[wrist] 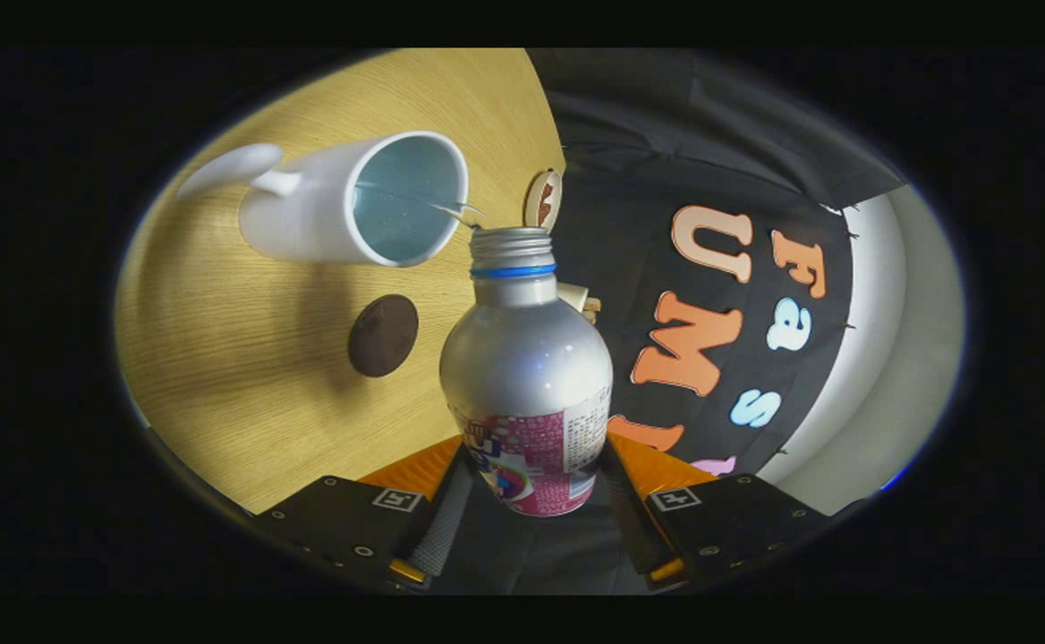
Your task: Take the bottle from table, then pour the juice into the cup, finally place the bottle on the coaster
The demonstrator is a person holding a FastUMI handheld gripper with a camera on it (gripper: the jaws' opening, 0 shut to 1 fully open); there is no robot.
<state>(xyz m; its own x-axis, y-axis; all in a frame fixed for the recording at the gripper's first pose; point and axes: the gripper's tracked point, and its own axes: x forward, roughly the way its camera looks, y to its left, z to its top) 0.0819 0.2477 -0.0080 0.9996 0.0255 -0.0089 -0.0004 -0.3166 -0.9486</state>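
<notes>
Gripper: the gripper (530,487) has its two fingers closed in on the lower, labelled part of the bottle, one pressed against each side; the gap between them is no wider than the bottle's body.
Bottle: the bottle (527,367) is silver metal with a pink printed label low down, a blue ring at the neck and an uncapped threaded mouth. It is held between the fingers and its mouth points away from them, toward the cup.
Cup: the cup (344,201) is white with a pale blue inside and a handle on the side away from the bottle. Its rim sits just beyond the bottle's mouth and a little to one side.
Stream: a thin line of liquid (453,211) runs from near the bottle's mouth to the cup's rim.
Coaster: the coaster (383,334), a dark brown disc, lies flat on the table, beside the bottle's shoulder and nearer the fingers than the cup.
Table: the table (245,376) is light wood grain; cup and coaster both rest on it.
Small disc: a pale round piece (542,199) shows at the table's edge, just beyond the bottle's mouth.
</notes>
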